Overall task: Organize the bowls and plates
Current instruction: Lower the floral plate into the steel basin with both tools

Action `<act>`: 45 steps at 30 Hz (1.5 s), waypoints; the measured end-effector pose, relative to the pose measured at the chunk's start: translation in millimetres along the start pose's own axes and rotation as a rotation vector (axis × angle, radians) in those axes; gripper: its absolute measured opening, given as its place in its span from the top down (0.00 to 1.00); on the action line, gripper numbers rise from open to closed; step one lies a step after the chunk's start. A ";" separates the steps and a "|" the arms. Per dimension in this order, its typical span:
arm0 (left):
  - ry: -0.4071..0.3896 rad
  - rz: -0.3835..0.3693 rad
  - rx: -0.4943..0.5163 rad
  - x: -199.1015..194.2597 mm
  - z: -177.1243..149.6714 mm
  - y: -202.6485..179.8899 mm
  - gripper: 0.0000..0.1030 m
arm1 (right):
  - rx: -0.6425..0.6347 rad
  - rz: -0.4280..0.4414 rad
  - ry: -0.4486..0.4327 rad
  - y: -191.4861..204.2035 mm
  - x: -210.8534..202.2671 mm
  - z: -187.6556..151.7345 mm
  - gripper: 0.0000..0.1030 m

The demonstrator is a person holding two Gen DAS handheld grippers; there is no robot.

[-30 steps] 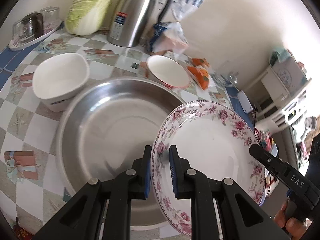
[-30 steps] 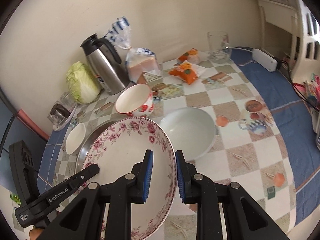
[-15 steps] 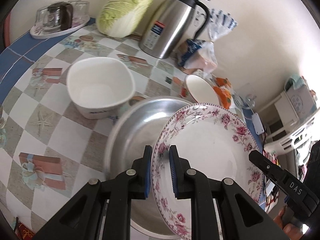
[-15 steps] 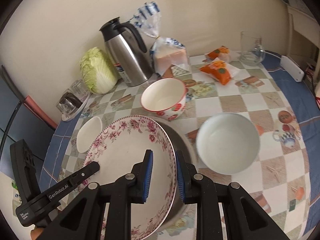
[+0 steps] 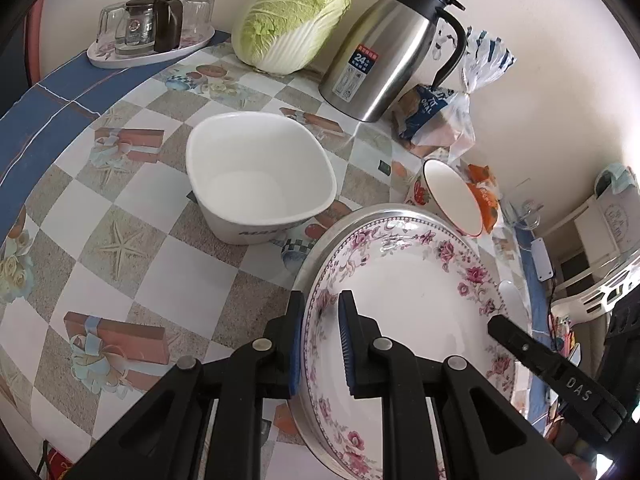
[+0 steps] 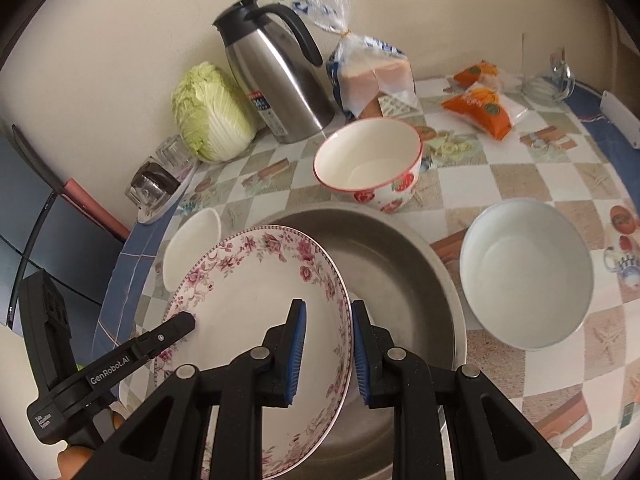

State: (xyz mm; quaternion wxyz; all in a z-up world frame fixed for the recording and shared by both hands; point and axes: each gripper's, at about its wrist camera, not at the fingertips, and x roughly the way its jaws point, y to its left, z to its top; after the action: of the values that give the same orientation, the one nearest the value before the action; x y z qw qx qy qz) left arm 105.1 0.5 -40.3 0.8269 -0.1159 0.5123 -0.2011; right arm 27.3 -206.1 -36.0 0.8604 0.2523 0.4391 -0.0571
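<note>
A floral-rimmed plate [image 5: 420, 304] [image 6: 248, 292] is held tilted over a large steel basin [image 6: 392, 272]; the basin's rim shows behind the plate in the left wrist view [image 5: 360, 212]. My left gripper [image 5: 320, 344] is shut on the plate's left rim. My right gripper [image 6: 326, 354] is shut on its right rim. A white squarish bowl [image 5: 260, 176] [image 6: 192, 244] stands left of the basin. A red-rimmed flowered bowl [image 6: 370, 164] [image 5: 452, 196] stands behind it. A round white bowl [image 6: 528, 272] stands to its right.
A steel thermos jug [image 6: 276, 84] [image 5: 384, 56], a cabbage [image 5: 292, 20] [image 6: 212, 116], a bagged loaf [image 6: 372, 68], orange snack packets [image 6: 480, 108], a glass mug [image 6: 544, 76] and a tray of glasses [image 5: 148, 36] line the wall side of the checked tablecloth.
Both grippers have carried the plate left over the basin; the views swung so the white squarish bowl and the wall-side objects sit closer to centre. Both grips unchanged.
</note>
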 end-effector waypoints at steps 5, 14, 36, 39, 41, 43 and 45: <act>0.006 0.016 0.045 6.4 -3.3 -8.3 0.84 | 0.038 -0.005 0.023 -14.3 8.7 -4.0 0.77; 0.019 0.027 0.074 17.9 -8.9 -16.2 0.84 | 0.048 -0.014 0.018 -26.2 6.6 -2.5 0.77; 0.059 0.075 0.083 38.5 -11.7 -21.1 0.84 | 0.037 -0.064 0.058 -31.5 20.2 -5.5 0.77; 0.062 0.087 0.099 38.8 -12.1 -23.0 0.84 | 0.041 -0.061 0.059 -33.1 20.2 -5.5 0.77; 0.067 0.084 0.092 38.7 -11.6 -22.1 0.84 | 0.042 -0.059 0.060 -33.4 20.2 -5.3 0.77; 0.072 0.083 0.079 38.3 -11.1 -20.2 0.83 | 0.043 -0.058 0.061 -33.5 20.3 -5.7 0.77; 0.073 0.081 0.072 37.7 -11.1 -18.8 0.83 | 0.042 -0.056 0.062 -33.4 20.3 -6.1 0.77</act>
State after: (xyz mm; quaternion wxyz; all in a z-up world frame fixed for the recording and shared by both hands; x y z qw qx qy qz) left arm 106.0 -33.1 -68.0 0.8187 -0.0579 0.5387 -0.1900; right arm 24.6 -229.5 -67.8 0.8390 0.2596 0.4710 -0.0824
